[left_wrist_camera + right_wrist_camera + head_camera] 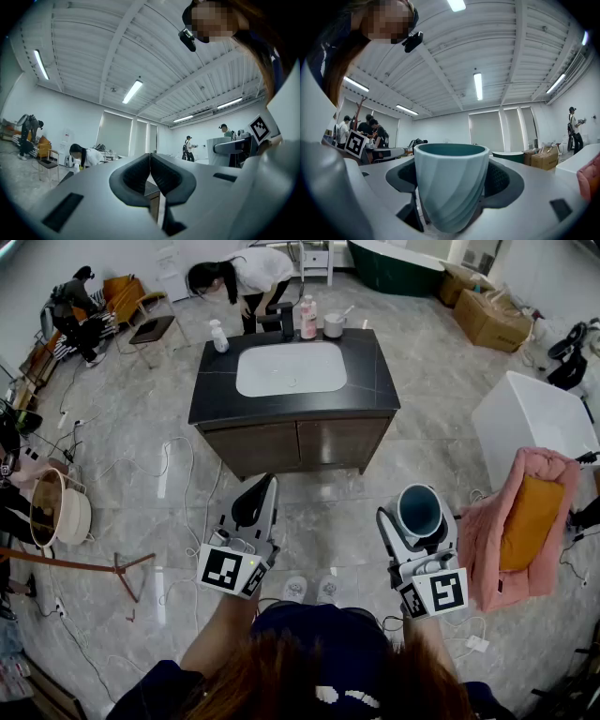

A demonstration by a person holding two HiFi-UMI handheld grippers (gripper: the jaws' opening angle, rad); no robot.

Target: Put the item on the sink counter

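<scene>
Holding a pale blue-green cup with slanted ribs (451,187), the right gripper (419,517) has its two dark jaws pressed against the cup's sides. The cup stands upright between them with its mouth up. In the head view the same cup shows in front of the person's body, above the grey marble-like floor (141,456).

The left gripper (150,174) has its jaws together, pad against pad, and nothing is between them.

The black stone sink counter (370,381), with its white rectangular basin (291,367), stands well apart from both grippers, further ahead in the room. At its far edge I see a white pump bottle (218,336), a pink bottle (307,318) and a small white mug (335,324). Another person in a white top (246,276) bends down just behind it.

So the item is gripped and lifted, but it is not on the counter at this moment. In my judgement what remains is to bring the cup across the floor, lower it upright on a bare black part beside the basin, and then let the jaws go apart.
</scene>
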